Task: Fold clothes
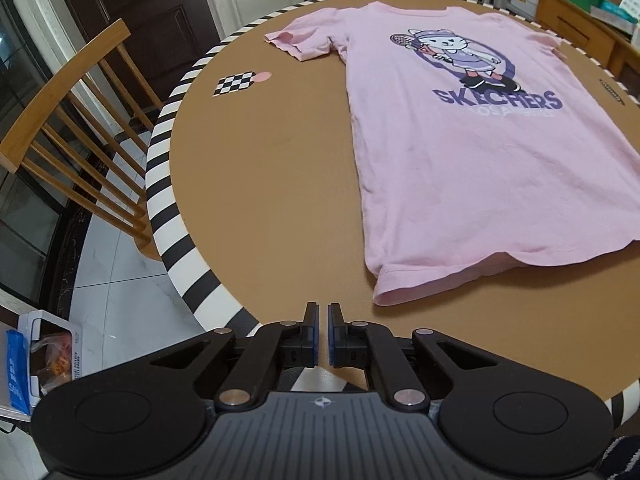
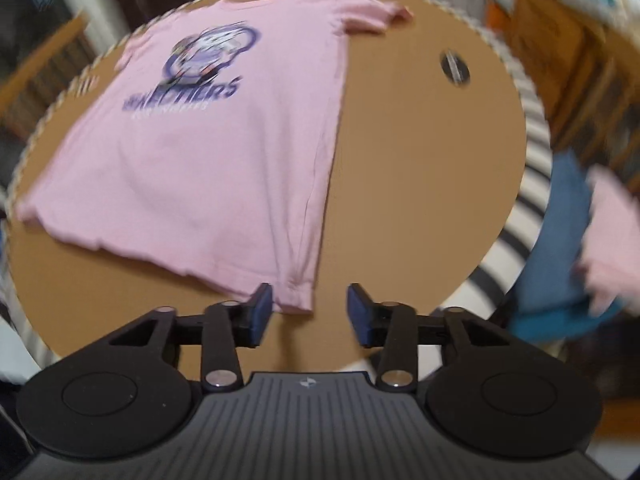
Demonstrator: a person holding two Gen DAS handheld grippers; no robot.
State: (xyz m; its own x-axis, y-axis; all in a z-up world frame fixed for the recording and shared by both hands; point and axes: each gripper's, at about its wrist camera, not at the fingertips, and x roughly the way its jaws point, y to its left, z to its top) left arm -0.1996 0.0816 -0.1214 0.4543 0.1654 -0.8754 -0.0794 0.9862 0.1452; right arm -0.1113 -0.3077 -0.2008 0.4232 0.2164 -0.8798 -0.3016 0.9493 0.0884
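Observation:
A pink T-shirt (image 1: 460,160) with a purple cat print and lettering lies flat, front up, on the round brown table (image 1: 260,180), hem nearest me. My left gripper (image 1: 323,310) is shut and empty, above the table's near edge, left of the hem's left corner. In the blurred right wrist view the shirt (image 2: 200,160) lies to the left. My right gripper (image 2: 309,300) is open and empty, just short of the hem's right corner (image 2: 298,296).
The table has a black-and-white striped rim (image 1: 160,184). A checkered marker (image 1: 236,82) lies on it at the left, a dark oval mark (image 2: 454,69) at the right. A wooden chair (image 1: 72,136) stands left. Folded blue and pink cloth (image 2: 592,240) lies beyond the right rim.

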